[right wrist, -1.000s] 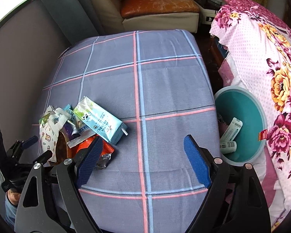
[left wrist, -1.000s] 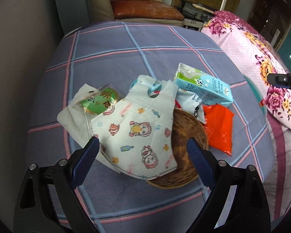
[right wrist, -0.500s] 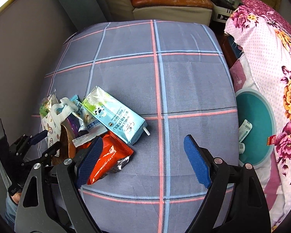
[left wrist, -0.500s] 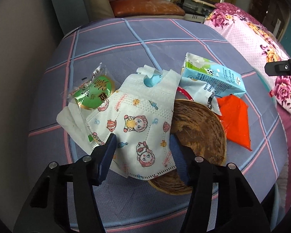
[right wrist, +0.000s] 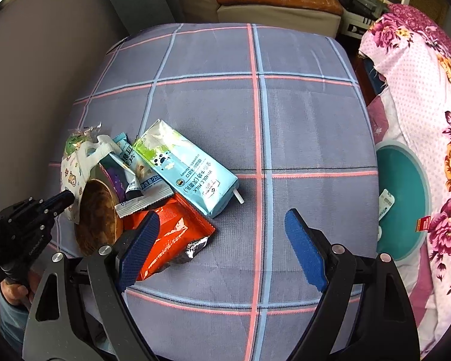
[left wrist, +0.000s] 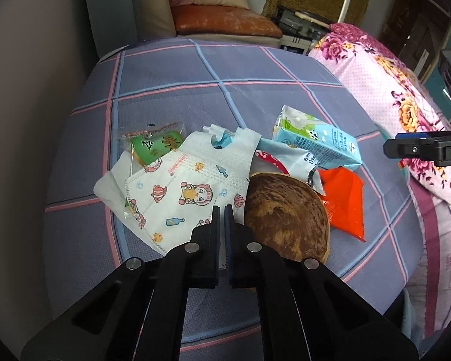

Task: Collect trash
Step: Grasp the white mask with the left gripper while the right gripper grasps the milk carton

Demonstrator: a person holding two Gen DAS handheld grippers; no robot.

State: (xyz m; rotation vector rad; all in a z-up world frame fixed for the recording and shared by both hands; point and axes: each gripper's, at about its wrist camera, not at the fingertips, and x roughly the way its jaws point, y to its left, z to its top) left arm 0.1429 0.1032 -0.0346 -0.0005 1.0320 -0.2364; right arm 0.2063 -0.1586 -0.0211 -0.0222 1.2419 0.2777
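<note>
Left wrist view: rides above the left tongs (left wrist: 223, 210), looks steeply down and forward along them, close over the litter pile at the near-left part of the table (left wrist: 171, 90). Sofa (left wrist: 222, 27) at the far end, floral bedding (left wrist: 385, 69) on the right.

Right wrist view: rides above the right tongs (right wrist: 222, 234), also steeply down, a bit further back and more to the right, so it takes in the table's bare middle and the teal bin (right wrist: 406, 192) at the right edge.

Shared: milk carton (left wrist: 315, 141) (right wrist: 189, 168), orange packet (left wrist: 344, 201) (right wrist: 171, 231), brown bowl (left wrist: 285, 216) (right wrist: 97, 213), printed face mask (left wrist: 189, 192) (right wrist: 72, 171). Each view catches the other tongs at its side edge.
</note>
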